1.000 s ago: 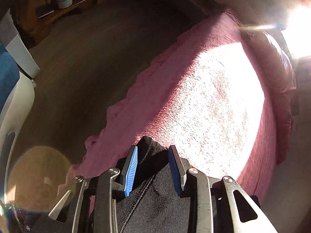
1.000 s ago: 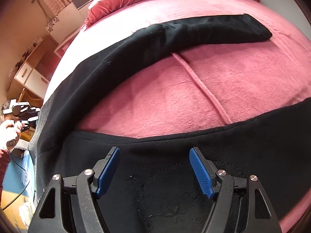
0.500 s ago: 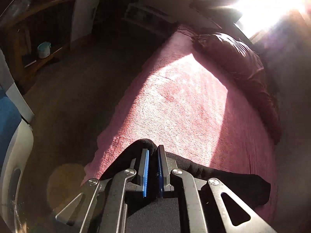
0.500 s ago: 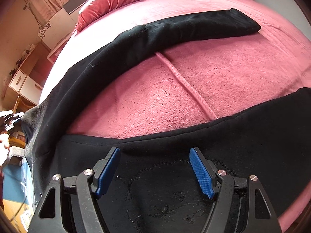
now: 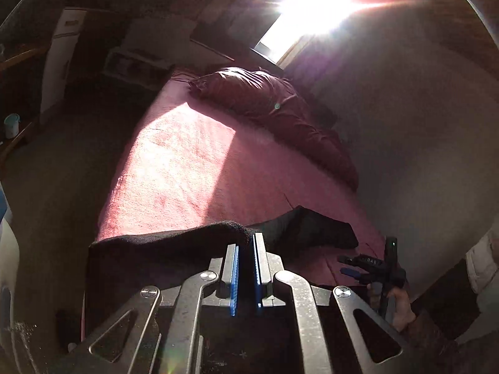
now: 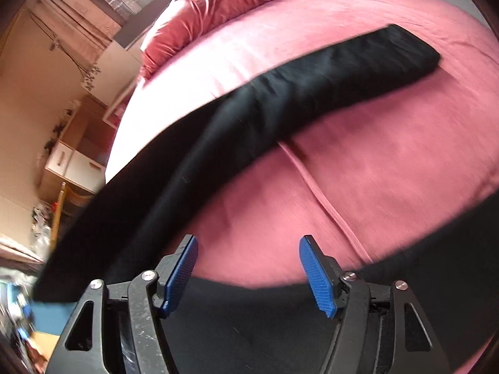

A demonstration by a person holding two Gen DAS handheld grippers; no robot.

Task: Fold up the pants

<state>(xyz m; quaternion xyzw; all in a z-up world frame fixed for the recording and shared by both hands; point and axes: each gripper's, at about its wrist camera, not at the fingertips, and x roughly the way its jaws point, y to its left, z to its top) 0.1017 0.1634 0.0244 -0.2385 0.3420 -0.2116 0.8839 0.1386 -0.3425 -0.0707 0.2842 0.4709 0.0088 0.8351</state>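
1. Left wrist view: the left tool is clenched on a raised edge of the black pants, its blue pads nearly together with the cloth pinched at their tips.
2. The pants edge runs left from the pads in a dark ridge, lifted above the bed; below it the cloth hangs down in shadow at the near left.
3. To the right of the pads, more black cloth lies flat on the bed, ending in a blunt tip.
4. A dark red pillow lies along the far right side of the bed, and a bright window glares above it.
5. At the near right, the right tool shows small and dark, held in a hand; its state cannot be told from here.
6. Right wrist view: the right tool is released, its blue pads wide apart and gripping nothing.
7. Black pants cloth lies under and just behind the pads, along the near edge.
8. One pant leg runs from the near left up to the far right, lying across the pink bed; its cuff rests at the far right.
9. A raised seam in the bedcover runs from under the leg toward the near right.
10. A red pillow sits at the far end, and white drawers stand at the left beside the bed.
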